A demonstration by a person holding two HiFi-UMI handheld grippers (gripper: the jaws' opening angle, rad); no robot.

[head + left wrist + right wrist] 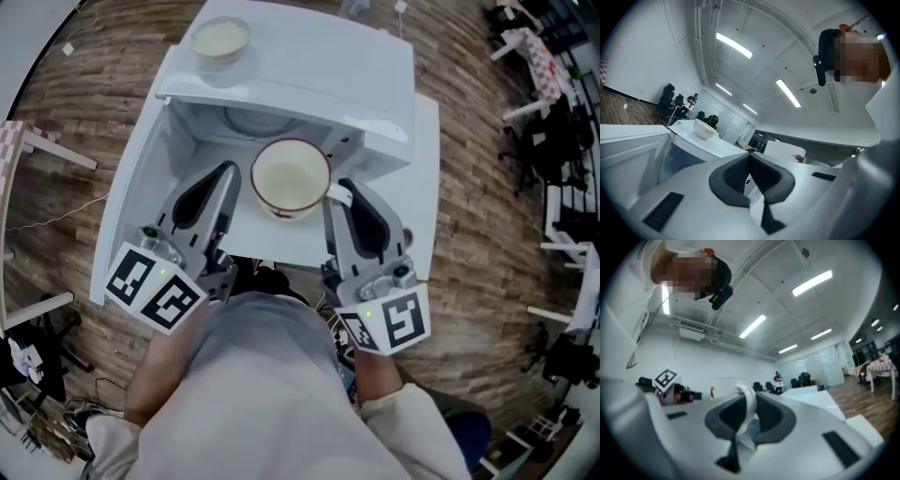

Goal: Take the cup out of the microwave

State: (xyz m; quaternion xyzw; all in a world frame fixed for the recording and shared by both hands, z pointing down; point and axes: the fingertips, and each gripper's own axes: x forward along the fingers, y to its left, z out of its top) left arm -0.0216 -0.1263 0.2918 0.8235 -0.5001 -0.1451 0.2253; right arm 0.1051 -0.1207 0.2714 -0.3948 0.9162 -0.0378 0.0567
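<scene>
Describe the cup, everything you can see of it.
The cup is round, cream-white inside with a thin dark rim, enamel-like, and looks empty. It stands upright, mouth up, just in front of the open microwave, over a white surface; whether it rests there or is lifted cannot be told. Its white handle points to its right, and the right gripper is shut on it. The left gripper lies beside it, apart.

My left gripper point(750, 161) holds its jaws pressed together, nothing between them. Off to their left stands the white microwave point(670, 154), a bowl point(705, 130) on top.
</scene>
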